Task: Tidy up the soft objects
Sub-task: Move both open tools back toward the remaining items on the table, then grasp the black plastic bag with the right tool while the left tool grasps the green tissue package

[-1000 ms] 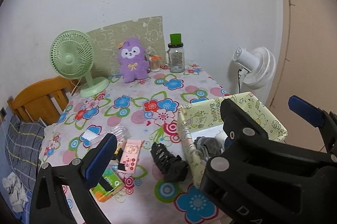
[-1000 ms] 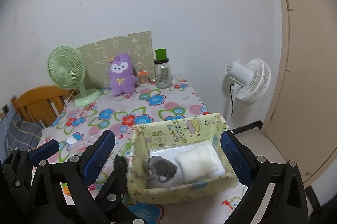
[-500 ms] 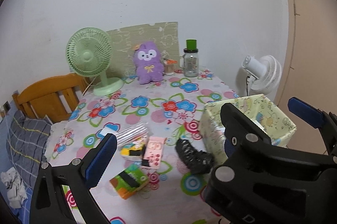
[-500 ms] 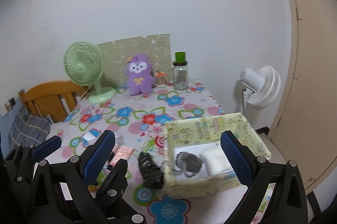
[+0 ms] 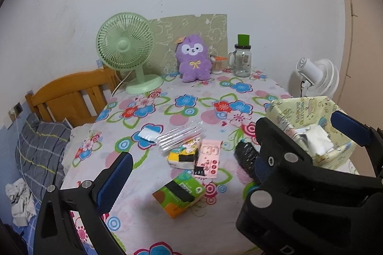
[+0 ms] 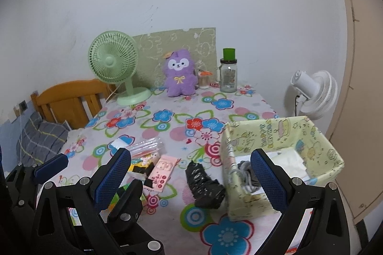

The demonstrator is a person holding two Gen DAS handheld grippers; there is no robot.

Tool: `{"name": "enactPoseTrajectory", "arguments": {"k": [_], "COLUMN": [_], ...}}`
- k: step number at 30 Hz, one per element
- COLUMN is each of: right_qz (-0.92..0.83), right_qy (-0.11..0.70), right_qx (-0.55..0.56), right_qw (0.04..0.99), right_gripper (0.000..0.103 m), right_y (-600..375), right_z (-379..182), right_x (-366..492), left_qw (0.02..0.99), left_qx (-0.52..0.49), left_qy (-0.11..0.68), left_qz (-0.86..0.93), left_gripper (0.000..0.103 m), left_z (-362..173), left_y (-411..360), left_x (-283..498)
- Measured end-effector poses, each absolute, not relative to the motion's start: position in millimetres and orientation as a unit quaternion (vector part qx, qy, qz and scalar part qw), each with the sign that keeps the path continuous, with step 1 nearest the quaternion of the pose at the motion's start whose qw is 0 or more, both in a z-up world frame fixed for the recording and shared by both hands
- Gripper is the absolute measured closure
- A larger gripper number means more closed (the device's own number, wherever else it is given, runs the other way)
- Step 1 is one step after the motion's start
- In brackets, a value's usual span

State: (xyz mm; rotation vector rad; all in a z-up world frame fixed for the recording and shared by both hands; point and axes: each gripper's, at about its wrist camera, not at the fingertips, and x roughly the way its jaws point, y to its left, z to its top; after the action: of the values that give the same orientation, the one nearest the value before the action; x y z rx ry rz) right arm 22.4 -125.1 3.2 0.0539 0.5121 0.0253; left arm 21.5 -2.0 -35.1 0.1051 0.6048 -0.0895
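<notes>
Black bundle (image 6: 205, 185) lies on the floral cloth (image 6: 167, 116), just beside the box (image 6: 282, 135) on its 9 o'clock side, apart from the jaws of both tools. Looks like crumpled dark fabric or film with a slight sheen; judged light, limp, no fixed shape, likely to sag when lifted. Best hold: pinch across the thick middle, not a loose end. Box is thin printed card, pale yellow, open top; inside it a grey knit piece (image 6: 246, 173) and a white pad (image 6: 289, 161), both soft-looking. At 9 o'clock of the bundle: pink card (image 6: 162, 173), clear crinkly packet (image 6: 148, 147), yellow-black pack (image 5: 182, 158), green-orange carton (image 5: 179, 192), which look stiff or slick and are probably not for the box. Purple plush (image 6: 179, 77) sits upright at 12 o'clock, far edge, between green fan (image 6: 112, 63) and jar (image 6: 228, 73); fleecy, squashy, easy to grip at the body. Left gripper (image 5: 229, 159): jaws spread wide, nothing between. Right gripper (image 6: 191, 178): jaws spread wide, empty, the bundle seen between them lower down.
</notes>
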Motion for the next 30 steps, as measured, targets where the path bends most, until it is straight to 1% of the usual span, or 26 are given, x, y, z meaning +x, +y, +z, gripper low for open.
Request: {"name": "enactPoseTrajectory", "arguments": {"k": [3, 10, 14, 16, 18, 24, 25, 30], "right_qz": [0.011, 0.026, 0.027, 0.022, 0.016, 0.001, 0.001, -0.002], "right_qy": [0.255, 0.283, 0.298, 0.305, 0.315, 0.34, 0.342, 0.366], "right_qx": [0.025, 0.027, 0.017, 0.011, 0.005, 0.001, -0.003, -0.019], "right_qw": [0.966, 0.959, 0.954, 0.952, 0.949, 0.94, 0.94, 0.931], "right_gripper": [0.002, 0.012, 0.015, 0.019, 0.022, 0.023, 0.025, 0.026], "right_y": [-119.5, -106.5, -99.8, -96.0, -93.5, -95.1, -95.0, -92.0], "right_z": [-3.8, -25.7, -39.7, -48.0, -56.2, -72.6, -74.5, -88.5], "right_x": [26.1, 41.7, 51.6, 56.9, 63.8, 81.5, 84.2, 99.1], "left_qw": [0.949, 0.941, 0.937, 0.934, 0.931, 0.92, 0.919, 0.91], "left_qx": [0.043, 0.038, 0.036, 0.038, 0.038, 0.016, 0.015, 0.019], "left_qy": [0.31, 0.334, 0.346, 0.353, 0.362, 0.389, 0.393, 0.412], "left_qz": [-0.043, -0.033, -0.034, -0.034, -0.033, -0.03, -0.029, -0.028], "left_gripper": [0.0, 0.0, 0.0, 0.0, 0.0, 0.001, 0.002, 0.005], "left_z": [-44.3, -64.3, -78.2, -87.0, -95.5, -112.5, -115.5, -127.6], "left_y": [4.9, 16.0, 20.2, 21.9, 23.5, 30.1, 30.5, 29.3], "left_x": [25.8, 37.6, 45.4, 50.1, 56.0, 73.3, 75.5, 85.4]}}
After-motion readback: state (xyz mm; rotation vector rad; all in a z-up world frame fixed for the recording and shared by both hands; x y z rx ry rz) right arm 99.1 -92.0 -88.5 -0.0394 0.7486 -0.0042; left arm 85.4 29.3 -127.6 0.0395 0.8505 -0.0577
